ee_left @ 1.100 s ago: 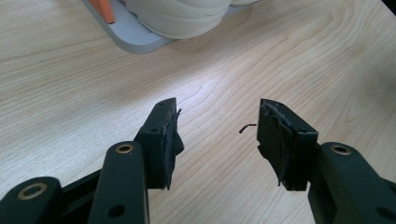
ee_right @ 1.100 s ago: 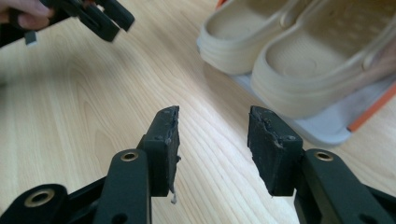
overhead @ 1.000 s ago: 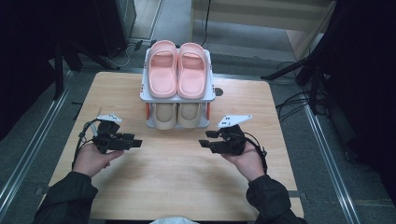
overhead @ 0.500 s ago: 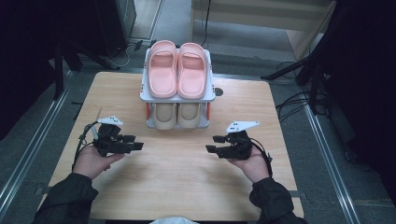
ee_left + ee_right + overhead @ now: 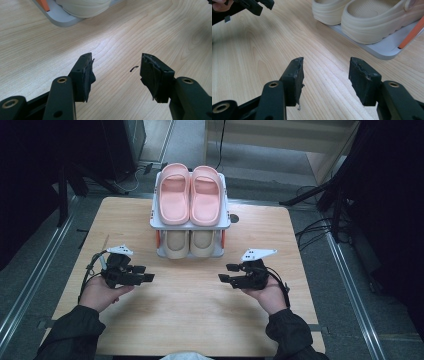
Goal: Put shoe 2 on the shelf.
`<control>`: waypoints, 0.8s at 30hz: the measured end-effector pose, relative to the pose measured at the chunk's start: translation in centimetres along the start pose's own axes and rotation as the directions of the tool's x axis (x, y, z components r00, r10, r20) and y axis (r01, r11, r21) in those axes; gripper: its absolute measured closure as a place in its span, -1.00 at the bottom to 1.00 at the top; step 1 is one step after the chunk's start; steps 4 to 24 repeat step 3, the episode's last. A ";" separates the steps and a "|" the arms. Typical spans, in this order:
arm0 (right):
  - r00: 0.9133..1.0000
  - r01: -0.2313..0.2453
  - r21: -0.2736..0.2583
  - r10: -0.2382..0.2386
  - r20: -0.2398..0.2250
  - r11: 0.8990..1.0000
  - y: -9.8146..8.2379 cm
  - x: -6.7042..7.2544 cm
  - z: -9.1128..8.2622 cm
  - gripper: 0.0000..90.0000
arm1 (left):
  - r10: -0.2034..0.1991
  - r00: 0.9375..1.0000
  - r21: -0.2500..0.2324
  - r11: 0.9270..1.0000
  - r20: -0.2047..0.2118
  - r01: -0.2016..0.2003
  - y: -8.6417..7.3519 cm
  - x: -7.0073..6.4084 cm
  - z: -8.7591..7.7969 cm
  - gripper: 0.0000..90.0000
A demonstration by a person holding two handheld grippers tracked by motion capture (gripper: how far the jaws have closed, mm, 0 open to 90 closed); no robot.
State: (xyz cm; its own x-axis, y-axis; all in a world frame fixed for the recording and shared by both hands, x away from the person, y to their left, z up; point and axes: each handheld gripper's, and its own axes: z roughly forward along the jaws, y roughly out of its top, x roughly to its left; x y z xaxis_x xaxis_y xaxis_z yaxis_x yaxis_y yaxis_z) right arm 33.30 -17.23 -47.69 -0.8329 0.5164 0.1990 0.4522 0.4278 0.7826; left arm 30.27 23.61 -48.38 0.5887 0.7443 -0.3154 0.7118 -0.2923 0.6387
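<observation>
**Two-tier shoe rack, both hand-held grippers empty**

Pale wooden counter (image 5: 190,320) on a grey floor, dark stands behind. White two-tier shoe rack (image 5: 226,222) at middle of far edge: pink slippers (image 5: 190,193) on upper tier, cream clogs (image 5: 190,243) on lower tier, toes toward near edge. Left hand-held gripper (image 5: 148,273) near left edge, right hand-held gripper (image 5: 225,272) toward right edge, both low over bare wood, well apart from rack, tips pointing inward. Left jaws wide apart, nothing between; right jaws just opened wider, likewise empty. Step in hand, by judgement: poised before a reach. Next move likely forward to the cream clogs (image 5: 372,22), jaws spanning a toe or side wall, then a pull clear of the upper tier.
</observation>
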 end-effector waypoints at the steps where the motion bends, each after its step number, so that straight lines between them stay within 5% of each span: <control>1: 1.000 0.000 -0.001 0.000 -0.001 1.000 0.0 0.0 0.0 0.03 | -0.002 1.000 -0.003 1.000 0.000 0.002 0.0 0.0 0.0 -0.04; 24: 1.000 0.000 -0.003 0.000 -0.002 1.000 0.0 0.0 0.0 0.03 | -0.002 1.000 -0.002 1.000 0.000 0.002 0.0 0.0 0.0 -0.04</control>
